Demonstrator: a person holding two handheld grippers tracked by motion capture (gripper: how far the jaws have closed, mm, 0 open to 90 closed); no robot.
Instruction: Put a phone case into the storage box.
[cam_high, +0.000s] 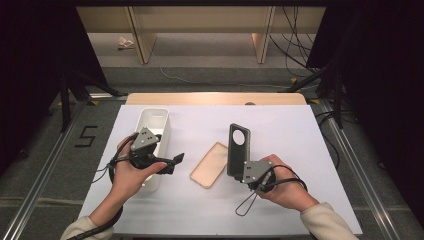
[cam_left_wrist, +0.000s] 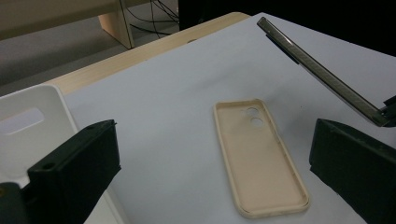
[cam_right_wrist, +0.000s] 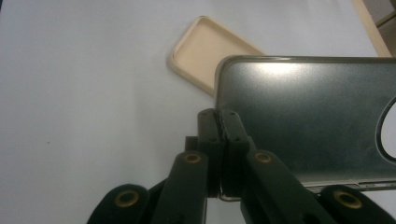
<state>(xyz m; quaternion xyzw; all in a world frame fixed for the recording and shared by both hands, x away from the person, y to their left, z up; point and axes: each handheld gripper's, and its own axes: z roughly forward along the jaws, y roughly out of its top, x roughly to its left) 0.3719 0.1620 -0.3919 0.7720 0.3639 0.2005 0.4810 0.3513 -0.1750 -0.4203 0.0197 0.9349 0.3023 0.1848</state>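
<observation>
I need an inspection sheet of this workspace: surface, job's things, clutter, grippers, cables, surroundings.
Surface: white table, bare around the things.
Job's things: dark phone case held upright off the table; beige phone case lying hollow side up; white bin at the left.
Clutter: nothing seen.
Grippers: right gripper shut on the dark case's edge; left gripper open, holding nothing.
Cables: one trails from each gripper; more on the floor behind.
Surroundings: wooden furniture legs, dark curtains.

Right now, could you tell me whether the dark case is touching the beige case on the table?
Apart. The left claw view shows the dark case held up off the table, with white surface between it and the flat beige case.
</observation>
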